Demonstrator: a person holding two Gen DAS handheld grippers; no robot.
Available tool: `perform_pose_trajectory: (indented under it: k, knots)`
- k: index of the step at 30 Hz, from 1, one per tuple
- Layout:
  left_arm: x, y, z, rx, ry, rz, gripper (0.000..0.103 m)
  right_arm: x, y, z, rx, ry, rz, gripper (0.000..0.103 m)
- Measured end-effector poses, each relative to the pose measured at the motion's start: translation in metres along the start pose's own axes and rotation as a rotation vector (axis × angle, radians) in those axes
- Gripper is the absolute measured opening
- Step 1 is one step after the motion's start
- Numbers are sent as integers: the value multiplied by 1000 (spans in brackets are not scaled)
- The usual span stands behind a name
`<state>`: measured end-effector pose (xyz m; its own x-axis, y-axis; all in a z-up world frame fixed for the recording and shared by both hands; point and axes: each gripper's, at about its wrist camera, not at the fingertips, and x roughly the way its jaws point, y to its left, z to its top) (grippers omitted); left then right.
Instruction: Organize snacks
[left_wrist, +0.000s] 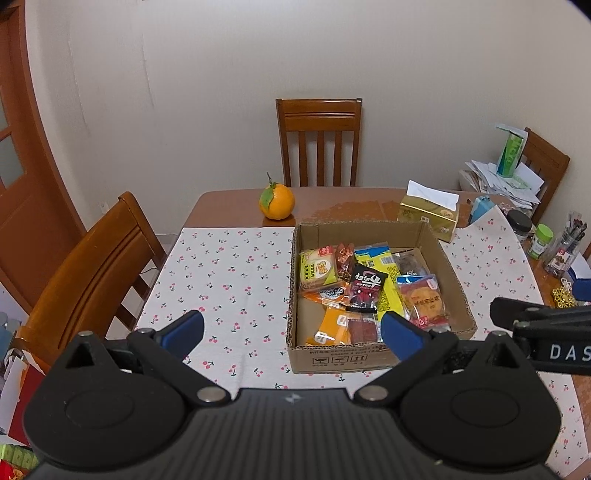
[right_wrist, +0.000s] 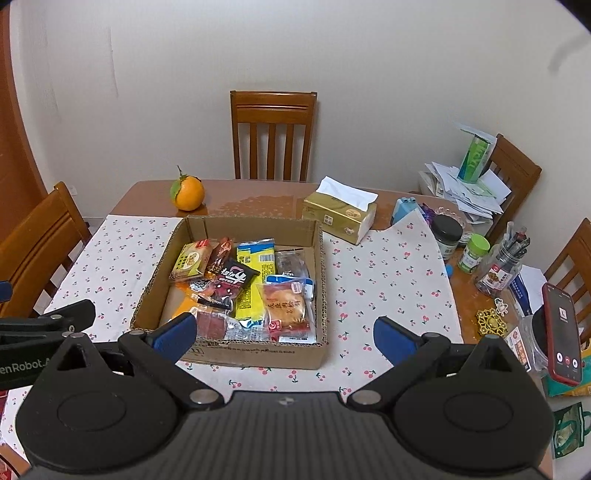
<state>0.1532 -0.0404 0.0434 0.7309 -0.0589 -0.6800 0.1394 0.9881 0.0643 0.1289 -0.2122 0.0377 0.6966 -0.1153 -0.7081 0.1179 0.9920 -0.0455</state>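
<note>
A shallow cardboard box (left_wrist: 458, 291) (right_wrist: 159, 277) sits on the cherry-print cloth and holds several snack packets, among them a black packet (left_wrist: 365, 286) (right_wrist: 231, 282), a yellow packet (left_wrist: 384, 275) (right_wrist: 255, 280) and a clear cake packet (left_wrist: 423, 301) (right_wrist: 286, 304). My left gripper (left_wrist: 291, 330) is open and empty, above the table in front of the box's near left corner. My right gripper (right_wrist: 284, 334) is open and empty, in front of the box's near right corner. Each gripper shows at the edge of the other's view.
An orange (left_wrist: 277, 202) (right_wrist: 187, 194) and a gold tissue box (left_wrist: 430, 212) (right_wrist: 340, 214) stand behind the box. Jars, a pen holder (right_wrist: 498, 269), papers and a red phone (right_wrist: 563, 338) crowd the table's right side. Wooden chairs (left_wrist: 319, 140) surround the table.
</note>
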Motion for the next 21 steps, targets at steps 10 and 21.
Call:
perform_pose_trajectory:
  k: [10, 21]
  knots:
    - [1, -2, 0, 12, 4, -7, 102, 0, -2, 0, 8, 0, -2, 103]
    - [1, -2, -1, 11, 10, -3, 102, 0, -2, 0, 8, 3, -1, 103]
